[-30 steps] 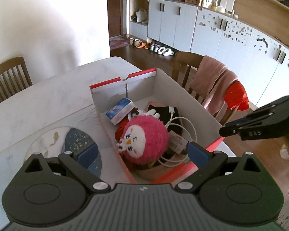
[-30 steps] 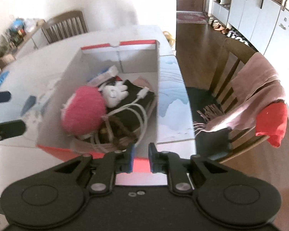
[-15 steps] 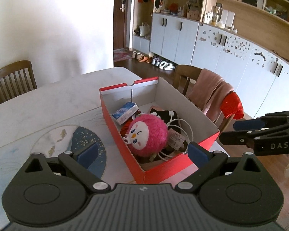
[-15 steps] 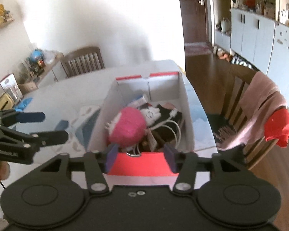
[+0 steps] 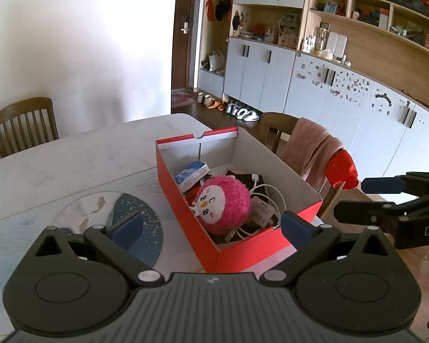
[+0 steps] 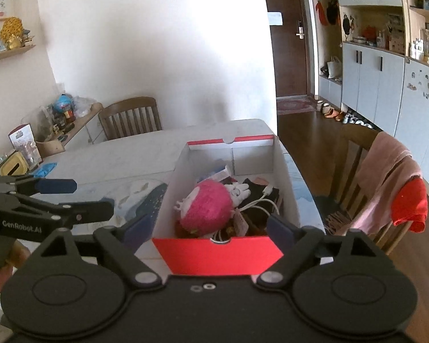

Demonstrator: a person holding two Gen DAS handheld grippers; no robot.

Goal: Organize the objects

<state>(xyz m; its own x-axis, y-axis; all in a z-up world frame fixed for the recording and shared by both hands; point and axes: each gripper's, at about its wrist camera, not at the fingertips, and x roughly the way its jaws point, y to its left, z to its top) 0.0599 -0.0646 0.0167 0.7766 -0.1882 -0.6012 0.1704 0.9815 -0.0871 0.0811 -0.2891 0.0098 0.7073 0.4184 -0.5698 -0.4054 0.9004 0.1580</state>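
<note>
The red cardboard box (image 5: 237,245) is laid lengthwise away from both wide-spread, empty hand-held grippers (image 5: 211,225) (image 6: 211,225); items beneath the pink plush toy (image 5: 223,204) are obscured.

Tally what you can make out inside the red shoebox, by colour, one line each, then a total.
Pink: 1, the round fluffy pink plush toy
White: 1, the coiled white charging cable
Blue and white: 1, the small blue-and-white packet
Black: 1, the folded black fabric item
Total: 4; more lies buried under these in the red cardboard shoebox.
</note>
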